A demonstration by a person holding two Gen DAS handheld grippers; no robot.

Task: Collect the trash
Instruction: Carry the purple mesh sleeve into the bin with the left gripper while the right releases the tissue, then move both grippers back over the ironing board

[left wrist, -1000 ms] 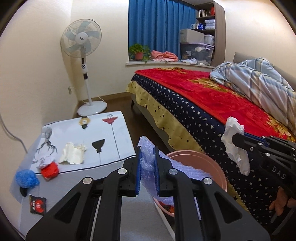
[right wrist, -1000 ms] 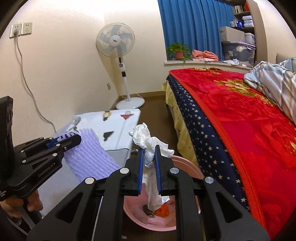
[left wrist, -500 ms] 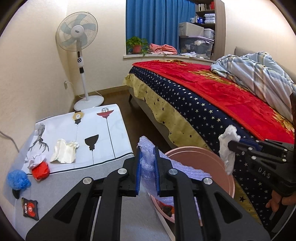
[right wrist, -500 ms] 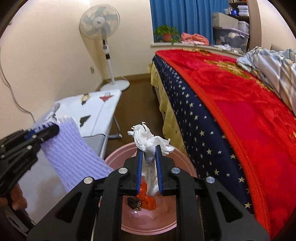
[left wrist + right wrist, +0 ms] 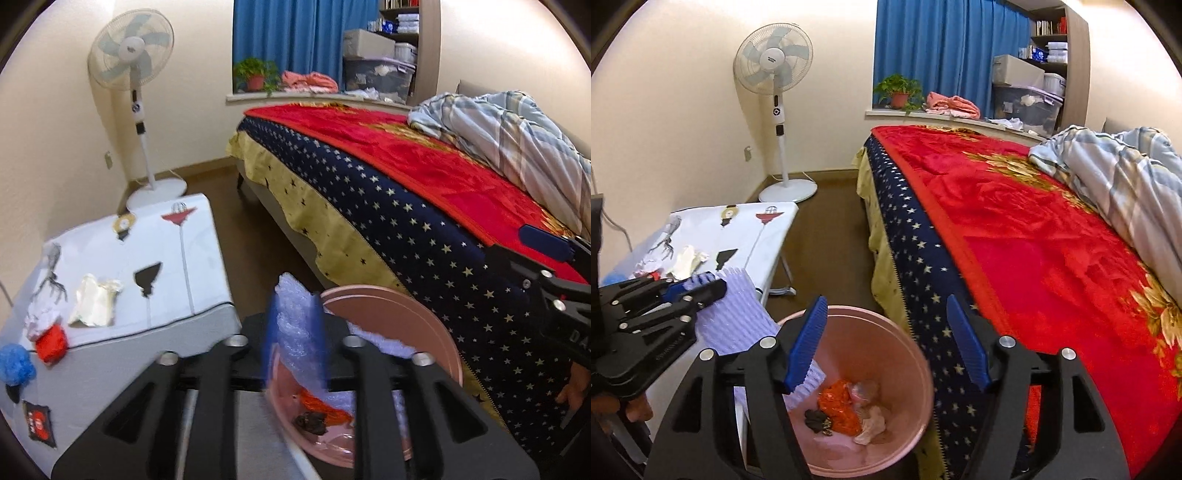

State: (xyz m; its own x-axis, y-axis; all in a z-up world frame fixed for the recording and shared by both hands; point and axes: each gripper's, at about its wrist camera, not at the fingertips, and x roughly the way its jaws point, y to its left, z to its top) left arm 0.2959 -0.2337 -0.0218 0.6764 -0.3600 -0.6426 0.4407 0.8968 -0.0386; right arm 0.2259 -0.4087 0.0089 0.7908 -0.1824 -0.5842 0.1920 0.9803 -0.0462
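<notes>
A pink bin (image 5: 886,332) stands on the floor between the white table and the bed; it also shows in the left wrist view (image 5: 406,317). Orange, dark and pale trash (image 5: 846,410) lies in it. My right gripper (image 5: 888,343) is open and empty above the bin. My left gripper (image 5: 295,332) holds a lilac foam net (image 5: 299,321) between parting blurred jaws over the bin's left rim; the foam net also shows in the right wrist view (image 5: 738,317). On the table lie a cream wrapper (image 5: 94,299), a red scrap (image 5: 51,339), white paper (image 5: 40,317) and a blue puff (image 5: 14,363).
The white printed table (image 5: 184,258) stands at the left, with a small black-and-red packet (image 5: 38,424) near its front. The bed with a red blanket (image 5: 1034,240) fills the right. A standing fan (image 5: 779,110) is by the far wall. Brown floor runs between table and bed.
My right gripper opened and the white tissue dropped from it into the bin. My left gripper's jaws have started to spread around the foam net.
</notes>
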